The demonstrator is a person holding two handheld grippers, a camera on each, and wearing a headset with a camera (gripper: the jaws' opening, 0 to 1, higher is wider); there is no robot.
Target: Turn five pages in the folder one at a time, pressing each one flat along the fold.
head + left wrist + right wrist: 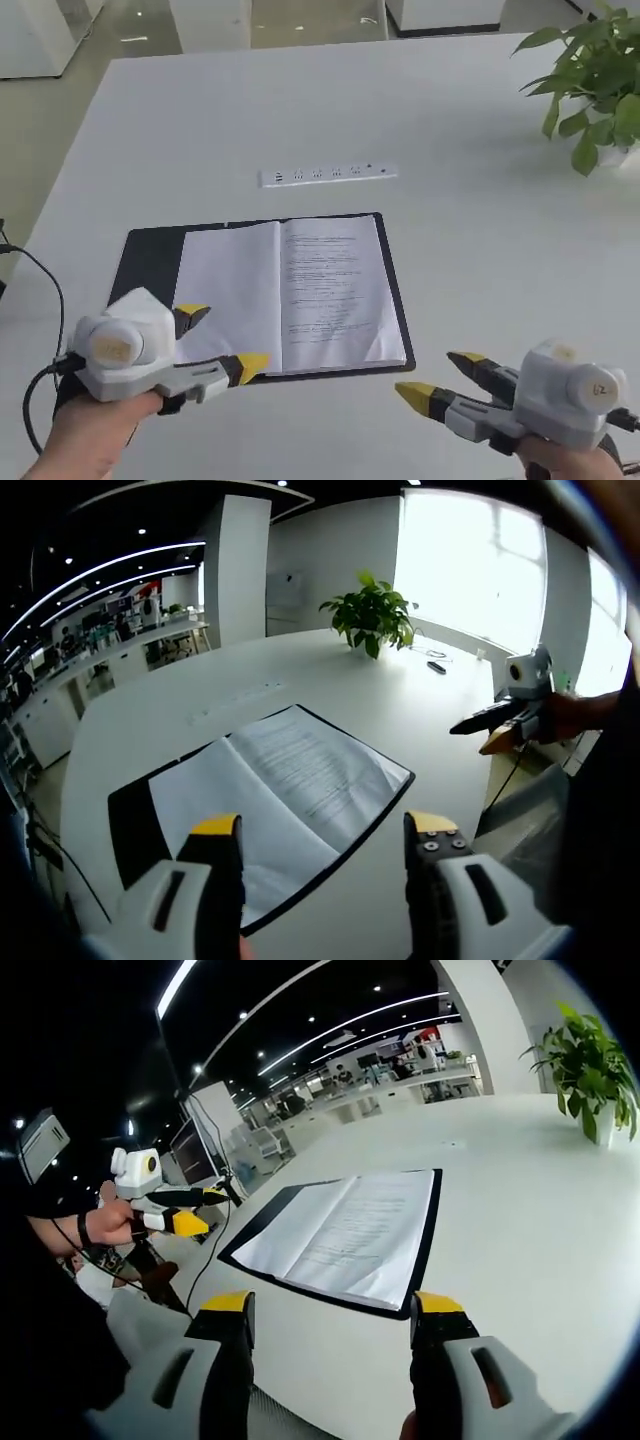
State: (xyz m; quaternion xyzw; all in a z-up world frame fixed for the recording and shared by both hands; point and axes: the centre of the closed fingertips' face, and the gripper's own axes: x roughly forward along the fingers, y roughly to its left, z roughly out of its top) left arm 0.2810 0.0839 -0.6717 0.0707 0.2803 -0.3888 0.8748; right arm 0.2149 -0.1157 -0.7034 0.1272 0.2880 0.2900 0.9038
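Folder (330, 290) lies open — just ahead of left hand-held gripper (222, 340).

A white power strip (327, 175) lies on the table (480, 250) near a potted plant (595, 85).

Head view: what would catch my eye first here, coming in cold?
An open black folder of white printed pages lies flat on the white table. Nearest the camera, the left gripper hovers by its near left corner and the right gripper off its near right corner, both yellow-tipped, open and empty. A green plant stands far right.
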